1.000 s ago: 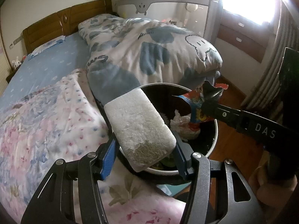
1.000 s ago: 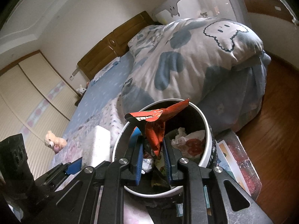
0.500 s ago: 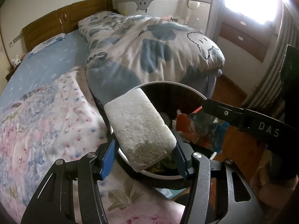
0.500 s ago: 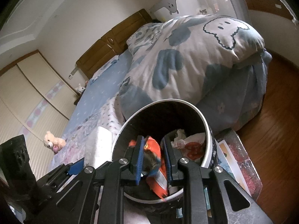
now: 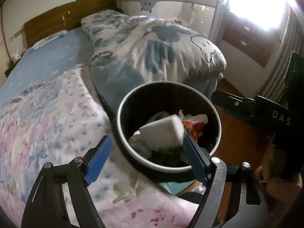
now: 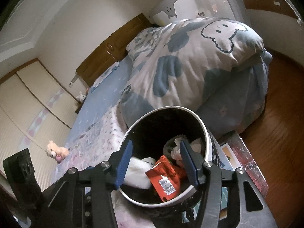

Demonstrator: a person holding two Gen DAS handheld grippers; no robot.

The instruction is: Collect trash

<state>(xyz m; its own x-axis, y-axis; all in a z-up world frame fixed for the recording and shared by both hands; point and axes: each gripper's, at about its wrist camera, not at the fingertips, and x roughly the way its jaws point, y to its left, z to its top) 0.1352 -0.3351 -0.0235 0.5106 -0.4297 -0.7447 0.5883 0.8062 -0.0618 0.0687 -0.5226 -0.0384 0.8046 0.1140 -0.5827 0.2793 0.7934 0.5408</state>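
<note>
A round trash bin (image 5: pixel 121 114) with a white rim and black inside stands beside the bed; it also shows in the right wrist view (image 6: pixel 208 140). A white foam block (image 5: pixel 161 133) lies inside it on crumpled trash. A red snack wrapper (image 6: pixel 165 178) lies in the bin too, seen also in the left wrist view (image 5: pixel 193 127). My left gripper (image 5: pixel 146 159) is open and empty just above the bin's near rim. My right gripper (image 6: pixel 156 163) is open and empty over the bin's mouth. The right gripper's black body (image 5: pixel 266 110) crosses the left view's right side.
The bed (image 5: pixel 47 114) with a floral cover lies left of the bin, with a blue-and-white duvet (image 5: pixel 161 47) piled behind it. A wooden floor (image 6: pixel 275 123) is to the right. A paper-covered stand (image 6: pixel 231 157) sits under the bin. A plush toy (image 6: pixel 57 150) lies on the bed.
Both grippers opened. The foam block dropped from my left gripper into the bin, and the red wrapper dropped from my right gripper into the bin.
</note>
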